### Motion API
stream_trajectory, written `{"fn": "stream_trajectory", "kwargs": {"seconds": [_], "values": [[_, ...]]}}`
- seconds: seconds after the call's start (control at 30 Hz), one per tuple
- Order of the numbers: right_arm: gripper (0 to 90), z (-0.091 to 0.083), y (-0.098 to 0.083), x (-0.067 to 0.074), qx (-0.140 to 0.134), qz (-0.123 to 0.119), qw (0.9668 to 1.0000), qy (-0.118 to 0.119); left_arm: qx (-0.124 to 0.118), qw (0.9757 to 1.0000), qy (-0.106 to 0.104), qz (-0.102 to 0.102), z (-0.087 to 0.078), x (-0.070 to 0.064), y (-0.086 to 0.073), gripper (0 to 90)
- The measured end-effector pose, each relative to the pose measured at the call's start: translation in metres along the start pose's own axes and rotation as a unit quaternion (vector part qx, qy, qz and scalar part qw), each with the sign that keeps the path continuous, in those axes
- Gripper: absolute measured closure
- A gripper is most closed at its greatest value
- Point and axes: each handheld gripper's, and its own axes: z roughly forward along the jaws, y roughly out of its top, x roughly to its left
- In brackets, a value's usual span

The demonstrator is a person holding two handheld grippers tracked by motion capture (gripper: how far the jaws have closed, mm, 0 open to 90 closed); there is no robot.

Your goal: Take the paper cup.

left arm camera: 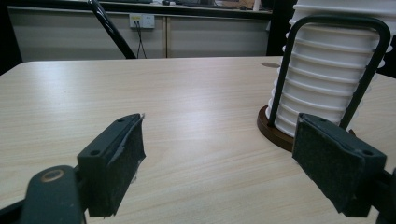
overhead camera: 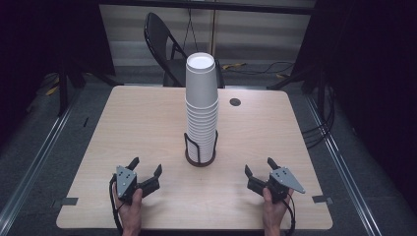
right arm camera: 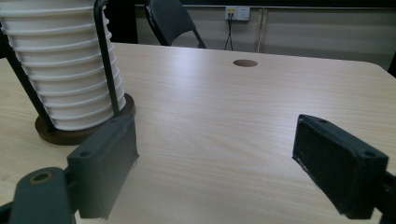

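Left tool [overhead camera: 146, 167] and right tool [overhead camera: 259, 166]: jaws spread wide, nothing between the pads, touching nothing. Each is held low over the surface [overhead camera: 137, 123] by a hand [overhead camera: 129, 209], jaws aimed forward. The stack of white cups [overhead camera: 201, 105] stands upright in its wire holder [overhead camera: 200, 150], between and just beyond both tools.

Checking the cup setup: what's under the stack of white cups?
The stack of white cups sits upside down in a black wire holder on a round dark wooden base, resting on the table. The stack covers the base's middle.
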Motion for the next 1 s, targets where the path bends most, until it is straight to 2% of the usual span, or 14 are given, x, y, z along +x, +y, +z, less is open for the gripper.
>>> {"fn": "stream_trajectory", "kwargs": {"seconds": [0.1, 0.3, 0.4, 0.5, 0.57, 0.73, 0.77, 1.0], "values": [[13.4, 0.0, 0.0, 0.0, 0.001, -0.002, 1.0, 0.0, 0.006, 0.9999, -0.005, -0.007, 0.001, 0.002, 0.001, 16.6], [13.6, 0.001, 0.0, 0.001, 0.006, -0.008, 0.9999, 0.006, 0.01, 0.9999, -0.007, -0.006, 0.002, 0.002, 0.001, 16.6], [13.6, 0.005, 0.002, 0.004, 0.014, -0.016, 0.9996, 0.018, 0.012, 0.9999, -0.007, -0.003, 0.002, 0.001, 0.001, 15.9], [14.0, 0.007, 0.003, 0.007, 0.018, -0.014, 0.9992, 0.032, 0.008, 0.9999, -0.008, 0.006, 0.001, 0.0, 0.001, 15.9], [14.4, 0.008, 0.007, 0.009, 0.017, -0.011, 0.9991, 0.036, 0.005, 0.9999, -0.008, 0.006, 0.001, 0.0, 0.0, 15.9], [14.4, 0.008, 0.018, 0.016, 0.019, -0.022, 0.9986, 0.045, 0.001, 0.9999, -0.009, 0.006, 0.0, -0.001, 0.0, 15.8], [14.4, 0.009, 0.022, 0.018, 0.018, -0.019, 0.9982, 0.054, 0.001, 0.9999, -0.01, 0.007, 0.0, -0.001, 0.0, 15.8], [15.8, 0.008, 0.037, 0.025, 0.009, -0.026, 0.9977, 0.063, -0.002, 1.0, -0.009, 0.004, 0.0, 0.0, 0.0, 15.7]]}}
